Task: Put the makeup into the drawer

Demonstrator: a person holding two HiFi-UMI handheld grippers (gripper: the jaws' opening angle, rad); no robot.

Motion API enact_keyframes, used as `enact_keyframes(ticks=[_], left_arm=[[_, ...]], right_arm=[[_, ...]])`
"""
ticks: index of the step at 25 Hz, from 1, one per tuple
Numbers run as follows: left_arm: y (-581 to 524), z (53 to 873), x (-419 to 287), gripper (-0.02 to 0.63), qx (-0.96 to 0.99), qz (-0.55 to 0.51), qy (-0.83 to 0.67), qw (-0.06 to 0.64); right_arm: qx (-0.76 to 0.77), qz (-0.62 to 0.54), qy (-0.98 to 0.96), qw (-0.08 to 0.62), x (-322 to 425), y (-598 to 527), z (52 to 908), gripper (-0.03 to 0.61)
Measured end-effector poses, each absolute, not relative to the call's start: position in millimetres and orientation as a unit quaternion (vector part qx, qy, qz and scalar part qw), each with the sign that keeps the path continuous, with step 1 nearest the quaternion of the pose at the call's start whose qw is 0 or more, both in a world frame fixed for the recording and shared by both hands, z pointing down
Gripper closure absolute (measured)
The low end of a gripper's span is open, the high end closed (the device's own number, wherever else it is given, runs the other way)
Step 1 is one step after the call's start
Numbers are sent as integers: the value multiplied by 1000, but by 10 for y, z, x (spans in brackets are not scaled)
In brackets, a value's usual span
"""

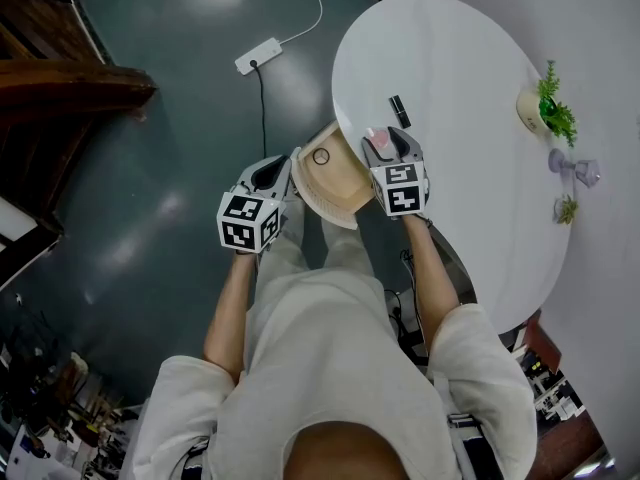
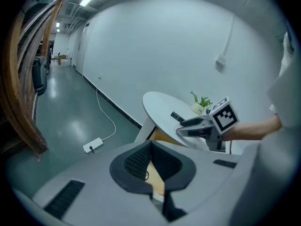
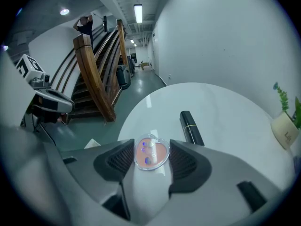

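A round clear compact (image 3: 151, 153) with a pink inside lies on the white round table (image 1: 460, 68), near its front edge. My right gripper (image 3: 151, 160) stands over it with a pad against each side, shut on it; the head view shows the compact (image 1: 376, 134) as a pink spot at that gripper (image 1: 384, 140). A black lipstick tube (image 1: 399, 110) lies just beyond. The wooden drawer (image 1: 335, 183) is pulled out from under the table. My left gripper (image 1: 289, 173) is at its left rim, fingertips closed together on that rim (image 2: 151, 144).
A potted plant (image 1: 540, 108) and a small clear glass piece (image 1: 575, 168) sit at the table's far right. A white power strip (image 1: 258, 56) with its cables lies on the dark floor. A wooden staircase (image 3: 96, 74) rises to the left.
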State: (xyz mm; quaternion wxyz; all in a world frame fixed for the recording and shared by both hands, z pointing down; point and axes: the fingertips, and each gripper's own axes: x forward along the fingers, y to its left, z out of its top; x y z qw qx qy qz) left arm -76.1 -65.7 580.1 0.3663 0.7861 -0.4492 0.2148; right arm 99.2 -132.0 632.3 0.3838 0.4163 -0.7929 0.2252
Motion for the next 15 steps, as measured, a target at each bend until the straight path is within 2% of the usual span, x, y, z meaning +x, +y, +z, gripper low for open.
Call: enact_keyframes(ticks=[7, 15], left_arm=[[-596, 5804, -757, 603, 786, 212, -450, 366], [-515, 5812, -881, 603, 781, 209, -458, 370]], right_arm=[[399, 211, -816, 361, 858, -1228, 6141, 347], [336, 201, -855, 340, 215, -762, 5920, 347]])
